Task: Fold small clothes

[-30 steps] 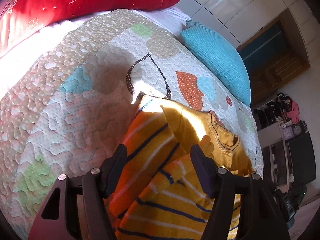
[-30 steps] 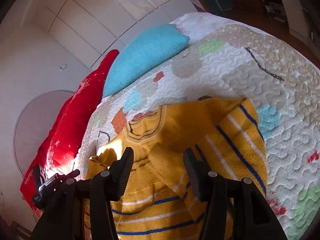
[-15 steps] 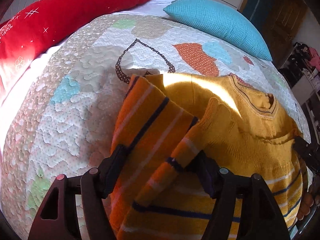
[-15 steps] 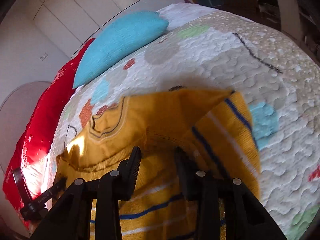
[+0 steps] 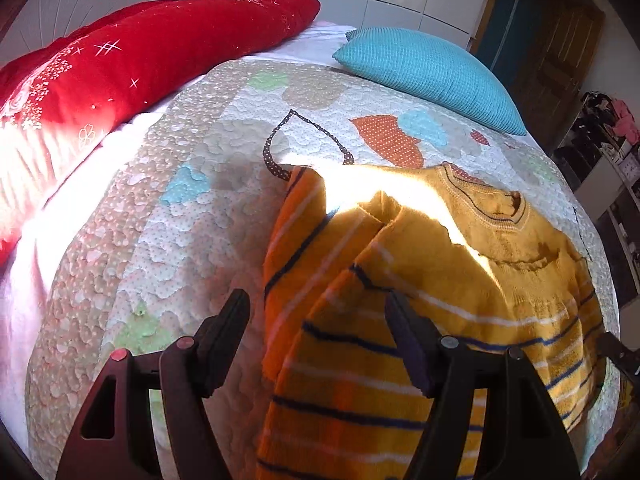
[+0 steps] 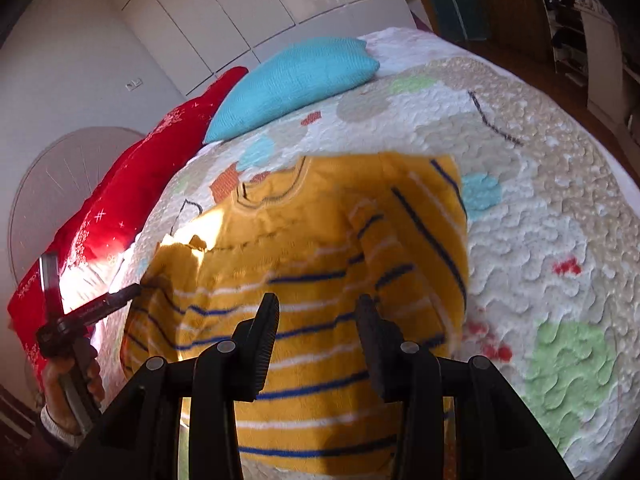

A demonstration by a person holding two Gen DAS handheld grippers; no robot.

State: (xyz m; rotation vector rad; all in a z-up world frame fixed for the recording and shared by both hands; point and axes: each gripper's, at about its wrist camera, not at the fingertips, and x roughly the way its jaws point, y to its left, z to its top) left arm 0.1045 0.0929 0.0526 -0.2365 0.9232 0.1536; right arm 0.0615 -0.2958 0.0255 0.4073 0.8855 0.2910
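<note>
Both grippers, L (image 5: 318,338) & R (image 6: 318,336), had jaws released over striped sweater (image 6: 312,280), sleeves folded in, on bed quilt (image 5: 192,216).

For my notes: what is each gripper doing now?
Left gripper: open, holding nothing.
Right gripper: open, holding nothing, above the sweater.

A quilted bed (image 5: 208,216) carries a striped sweater (image 5: 460,300), turquoise pillow (image 5: 432,76) and red pillow (image 5: 140,60).

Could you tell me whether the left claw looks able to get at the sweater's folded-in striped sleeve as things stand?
Probably yes: the left claw is open, the striped sleeve lies just ahead, and nothing covers it.
</note>
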